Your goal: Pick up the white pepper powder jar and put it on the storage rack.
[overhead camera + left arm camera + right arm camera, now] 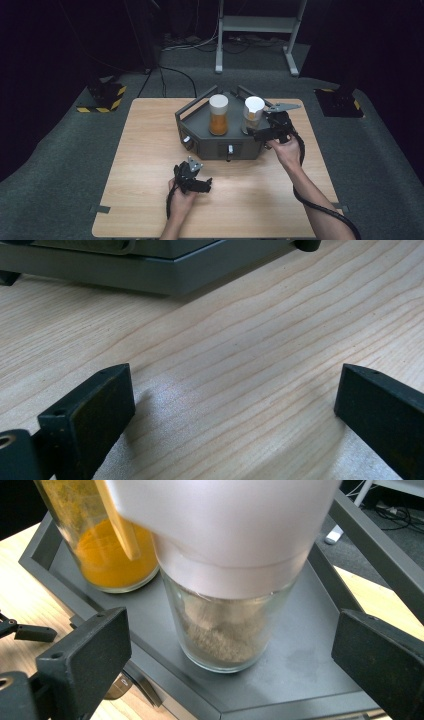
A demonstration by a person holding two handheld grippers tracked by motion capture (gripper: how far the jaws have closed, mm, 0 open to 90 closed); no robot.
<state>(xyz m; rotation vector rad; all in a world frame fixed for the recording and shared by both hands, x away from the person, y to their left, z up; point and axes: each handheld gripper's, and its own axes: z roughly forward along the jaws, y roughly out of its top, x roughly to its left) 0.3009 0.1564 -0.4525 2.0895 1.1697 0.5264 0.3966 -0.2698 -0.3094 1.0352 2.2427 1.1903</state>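
Note:
A grey six-sided tray (205,142) stands on the wooden table (145,150). On it are two white-capped glass jars: one with orange powder (218,115) (107,555) and one with beige powder (252,115) (225,630). My right gripper (261,131) (230,655) is open at the tray's right side, its jaws on either side of the beige jar without touching it. My left gripper (200,184) (235,405) is open, low over bare wood in front of the tray, with nothing between its jaws.
The tray has knobs (187,141) on its front walls and bar handles (192,103) at the back. A metal stand's feet (255,45) are on the carpet beyond the table. Yellow-black marked bases (102,97) sit on the floor to both sides.

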